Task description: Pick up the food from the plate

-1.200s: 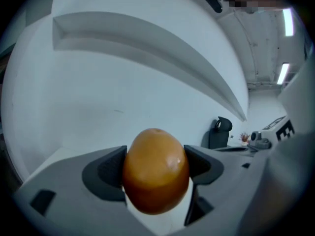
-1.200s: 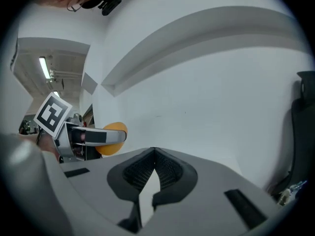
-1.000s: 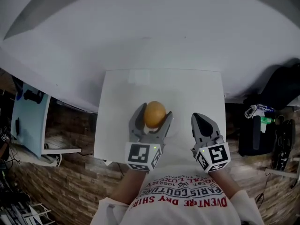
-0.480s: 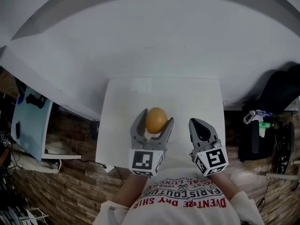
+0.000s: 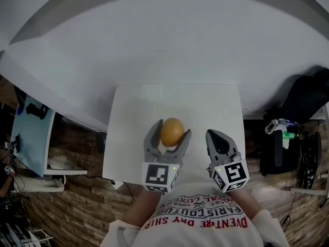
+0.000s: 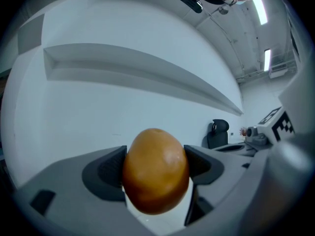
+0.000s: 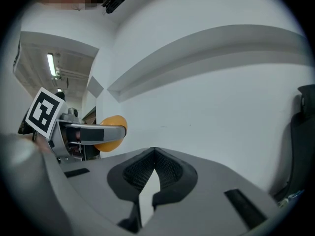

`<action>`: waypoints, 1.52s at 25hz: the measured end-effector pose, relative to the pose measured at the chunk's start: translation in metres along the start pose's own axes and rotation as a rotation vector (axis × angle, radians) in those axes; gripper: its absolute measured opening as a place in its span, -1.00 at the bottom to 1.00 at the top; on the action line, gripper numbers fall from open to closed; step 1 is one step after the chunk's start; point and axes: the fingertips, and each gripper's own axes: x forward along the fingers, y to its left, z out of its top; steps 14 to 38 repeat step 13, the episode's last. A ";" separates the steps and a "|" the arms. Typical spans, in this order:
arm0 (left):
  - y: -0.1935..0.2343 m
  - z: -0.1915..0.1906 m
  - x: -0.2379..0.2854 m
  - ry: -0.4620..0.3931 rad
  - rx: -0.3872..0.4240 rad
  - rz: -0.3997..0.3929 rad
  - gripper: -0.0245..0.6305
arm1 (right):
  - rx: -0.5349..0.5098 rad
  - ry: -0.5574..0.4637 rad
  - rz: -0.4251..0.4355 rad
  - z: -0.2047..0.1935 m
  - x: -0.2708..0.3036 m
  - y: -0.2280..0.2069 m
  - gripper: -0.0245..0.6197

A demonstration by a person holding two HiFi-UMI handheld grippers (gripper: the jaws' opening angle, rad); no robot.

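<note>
My left gripper (image 5: 171,128) clamps its fingers on the orange-brown egg-shaped food (image 6: 155,170) above the white bench (image 5: 128,117); its long axis stands upright, crosswise to my grip; my right gripper (image 7: 155,154) has its fingers pressed together, empty; since half a second ago, hardly anything has shifted.

Orange-brown food (image 5: 171,131), grey left tool (image 5: 169,129), white table (image 5: 132,113).

Left tool (image 5: 171,131) clamped on food (image 6: 155,170) — right tool (image 5: 217,136) jaws together, held alongside.
</note>
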 end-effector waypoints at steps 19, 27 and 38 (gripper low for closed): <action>-0.001 -0.015 0.008 0.043 -0.005 -0.026 0.16 | 0.014 0.030 0.013 -0.010 0.006 0.002 -0.90; -0.001 -0.015 0.008 0.043 -0.005 -0.026 0.16 | 0.014 0.030 0.013 -0.010 0.006 0.002 -0.90; -0.001 -0.015 0.008 0.043 -0.005 -0.026 0.16 | 0.014 0.030 0.013 -0.010 0.006 0.002 -0.90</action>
